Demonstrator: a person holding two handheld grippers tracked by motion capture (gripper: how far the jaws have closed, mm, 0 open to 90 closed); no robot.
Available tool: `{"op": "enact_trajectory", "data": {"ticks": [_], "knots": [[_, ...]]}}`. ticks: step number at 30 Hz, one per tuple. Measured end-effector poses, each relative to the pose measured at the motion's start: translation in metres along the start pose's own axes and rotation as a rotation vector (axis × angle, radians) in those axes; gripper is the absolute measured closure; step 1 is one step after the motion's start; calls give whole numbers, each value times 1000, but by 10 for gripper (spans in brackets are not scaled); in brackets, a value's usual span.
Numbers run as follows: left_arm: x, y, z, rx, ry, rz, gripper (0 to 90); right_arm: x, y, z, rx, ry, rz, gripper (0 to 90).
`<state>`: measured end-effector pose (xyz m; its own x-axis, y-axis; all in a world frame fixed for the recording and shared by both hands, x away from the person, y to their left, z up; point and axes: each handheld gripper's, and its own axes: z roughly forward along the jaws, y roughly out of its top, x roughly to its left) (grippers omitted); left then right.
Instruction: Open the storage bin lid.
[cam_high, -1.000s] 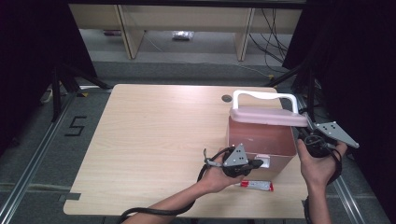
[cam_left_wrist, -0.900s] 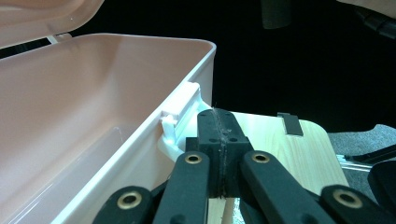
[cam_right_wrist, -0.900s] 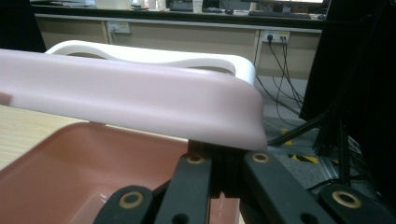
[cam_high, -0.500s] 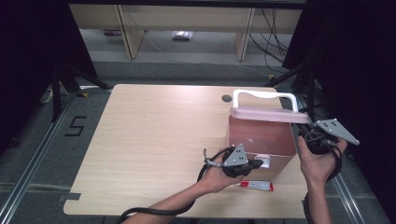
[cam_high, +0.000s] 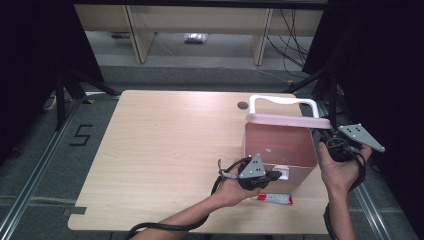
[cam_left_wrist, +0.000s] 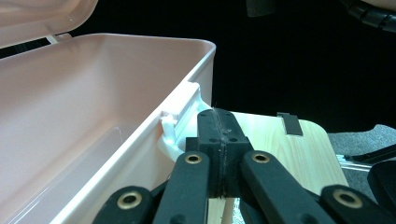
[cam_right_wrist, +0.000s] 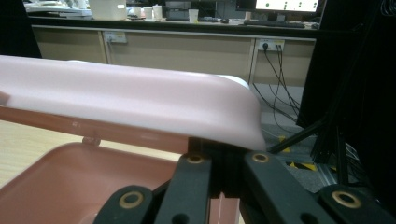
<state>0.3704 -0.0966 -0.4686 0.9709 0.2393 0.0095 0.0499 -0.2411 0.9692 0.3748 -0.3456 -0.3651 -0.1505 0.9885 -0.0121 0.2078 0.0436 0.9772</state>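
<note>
A pink plastic box (cam_high: 280, 145) stands open at the table's right, its lid (cam_high: 287, 120) raised and a white handle (cam_high: 282, 100) behind it. My left gripper (cam_high: 274, 176) is shut with nothing between its jaws. Its tips (cam_left_wrist: 218, 126) rest beside the white latch (cam_left_wrist: 175, 126) on the box's front wall. My right gripper (cam_high: 325, 145) is at the box's right side, also shut and holding nothing. Its tips (cam_right_wrist: 219, 151) sit right under the lid's corner (cam_right_wrist: 233, 116). The box's inside (cam_left_wrist: 70, 116) looks empty.
A small red and white tube (cam_high: 274, 199) lies on the wooden table (cam_high: 165, 150) in front of the box, under my left hand. The table's right edge runs close by the box. Black stands and cables are off to the right.
My right gripper has shifted very slightly at the lid's corner. The left gripper and the box look the same.
</note>
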Motion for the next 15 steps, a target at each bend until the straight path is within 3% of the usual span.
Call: {"op": "enact_trajectory", "data": {"ticks": [4,7,9,15], "knots": [[0,0,0,1,-1,0,897,1,1,1,-1,-3,18,900],[0,0,0,0,-1,0,897,-1,3,3,-12,-2,-2,900],[0,0,0,0,0,1,897,0,4,3,-10,-6,17,900],[0,0,0,1,-1,1,897,-1,7,6,-6,-8,10,900]]}}
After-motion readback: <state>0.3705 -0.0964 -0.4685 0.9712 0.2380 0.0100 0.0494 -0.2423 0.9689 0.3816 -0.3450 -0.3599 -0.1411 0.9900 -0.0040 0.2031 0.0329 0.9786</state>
